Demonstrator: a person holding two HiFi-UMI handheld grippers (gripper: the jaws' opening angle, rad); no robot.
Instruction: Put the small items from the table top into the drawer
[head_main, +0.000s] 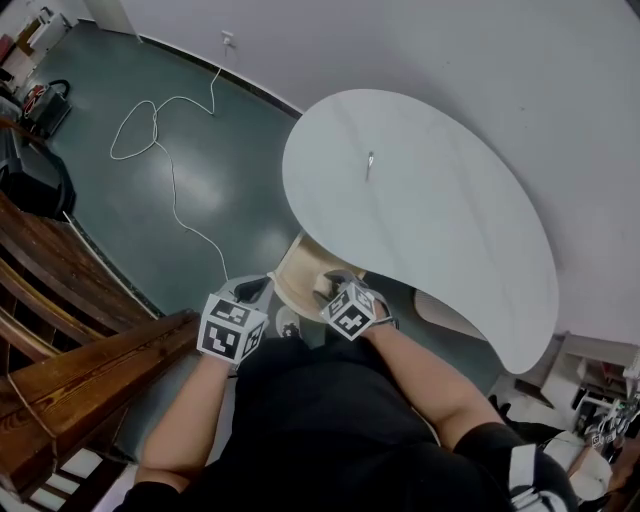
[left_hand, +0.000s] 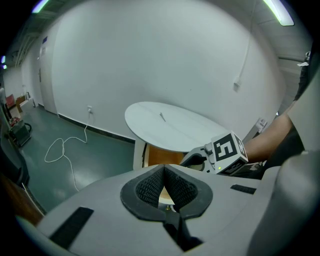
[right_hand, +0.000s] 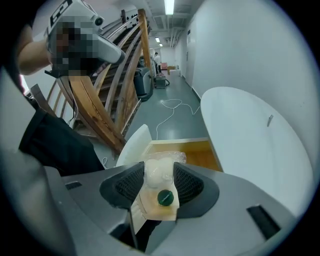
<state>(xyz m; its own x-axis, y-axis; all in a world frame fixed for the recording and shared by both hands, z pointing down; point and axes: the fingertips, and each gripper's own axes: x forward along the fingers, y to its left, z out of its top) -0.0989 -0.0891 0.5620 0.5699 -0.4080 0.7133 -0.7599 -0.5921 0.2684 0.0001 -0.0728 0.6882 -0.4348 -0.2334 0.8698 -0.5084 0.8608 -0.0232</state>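
risk of a miss: packet (right_hand: 156, 176) pinched between the pads of the right tool (right_hand: 159, 171), over the open drawer (right_hand: 187, 149) under the bench (right_hand: 250, 150) edge; slick wrap, so could slip free early and land on the floor (right_hand: 190, 100) instead of inside. could also catch on the drawer front (right_hand: 132, 142) if lowered at a tilt. left tool (left_hand: 164, 171) pressed together on nothing, beside the drawer, no use as a catch. packet clear and crinkled, whitish lump inside, beige card behind, round green cap (right_hand: 165, 198) at the near end. one thin metal piece (right_hand: 270, 120) left on the white bench.
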